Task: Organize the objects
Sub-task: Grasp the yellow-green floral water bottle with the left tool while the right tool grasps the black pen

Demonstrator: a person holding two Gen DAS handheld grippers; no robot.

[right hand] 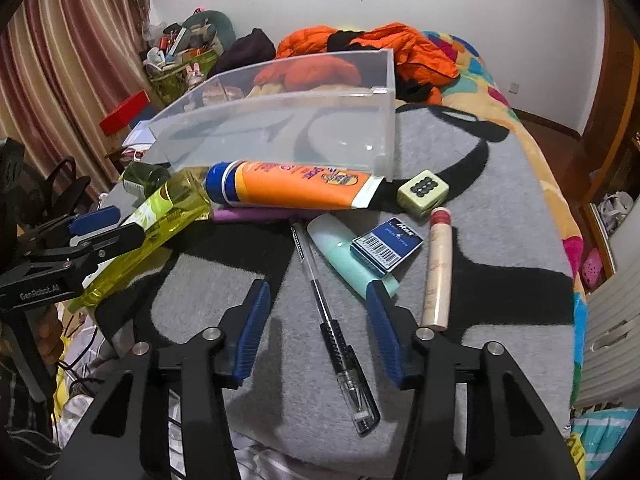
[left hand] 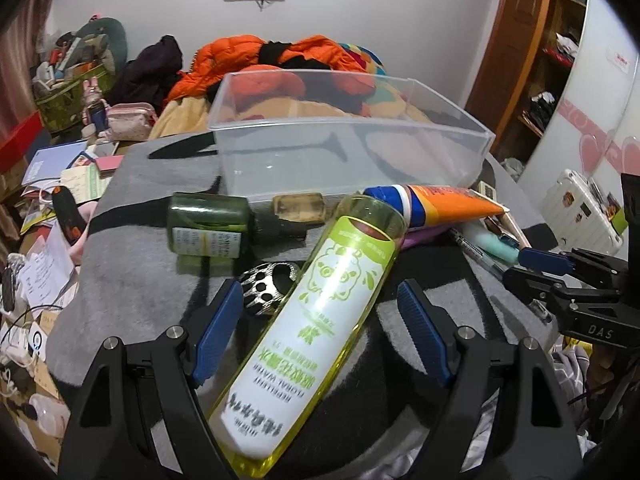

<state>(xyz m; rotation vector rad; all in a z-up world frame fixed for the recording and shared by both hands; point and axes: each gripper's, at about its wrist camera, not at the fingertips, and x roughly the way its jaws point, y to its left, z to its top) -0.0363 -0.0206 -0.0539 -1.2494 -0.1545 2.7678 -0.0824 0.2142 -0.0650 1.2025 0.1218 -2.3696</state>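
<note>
A clear plastic bin (left hand: 400, 136) (right hand: 328, 120) stands on a grey and black blanket. In front of it lie a yellow-green floral water bottle (left hand: 320, 312) (right hand: 168, 212), an orange tube with a blue cap (left hand: 440, 204) (right hand: 292, 188), a dark green bottle (left hand: 208, 220), a pen (right hand: 336, 320), a mint case (right hand: 344, 256), a blue box (right hand: 386, 244) and a beige stick (right hand: 438, 268). My left gripper (left hand: 320, 332) (right hand: 108, 224) is open, its fingers on either side of the yellow bottle. My right gripper (right hand: 316, 320) (left hand: 536, 268) is open over the pen.
A perforated metal ring (left hand: 268, 284) and a small amber block (left hand: 298, 208) lie by the bottle; a pale cube with dark dots (right hand: 422, 192) sits by the tube. Orange clothing (right hand: 400, 48) is piled behind the bin. A cluttered surface (left hand: 52, 208) is to the left.
</note>
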